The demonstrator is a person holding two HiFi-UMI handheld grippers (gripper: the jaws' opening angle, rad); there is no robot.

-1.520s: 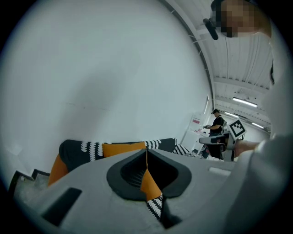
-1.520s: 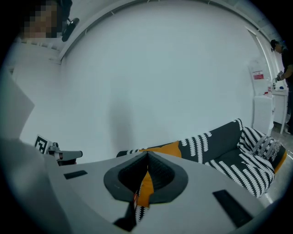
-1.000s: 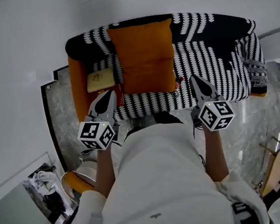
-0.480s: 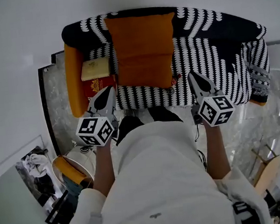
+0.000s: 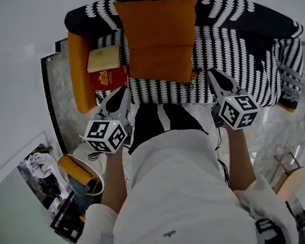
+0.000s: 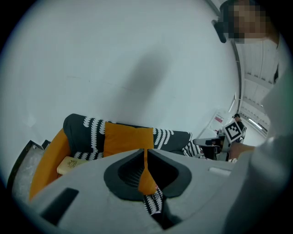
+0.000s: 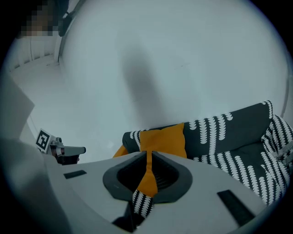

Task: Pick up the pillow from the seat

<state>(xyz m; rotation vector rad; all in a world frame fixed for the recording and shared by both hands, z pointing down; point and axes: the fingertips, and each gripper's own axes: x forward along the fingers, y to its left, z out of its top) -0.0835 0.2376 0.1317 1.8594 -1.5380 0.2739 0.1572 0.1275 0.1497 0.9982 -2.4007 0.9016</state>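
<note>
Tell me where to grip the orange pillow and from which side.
Probably its two side edges, one gripper each, from the front: the orange pillow leans upright against the sofa back, both sides exposed. Books crowd its left side. Left gripper and right gripper are shut; open them first.

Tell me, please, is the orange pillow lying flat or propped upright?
Propped upright: the orange pillow leans against the sofa backrest, as both gripper views show.

r claw (image 7: 147, 155): closed, empty | orange pillow (image 7: 164, 139) upright on b/w sofa (image 7: 233, 137) ahead
</note>
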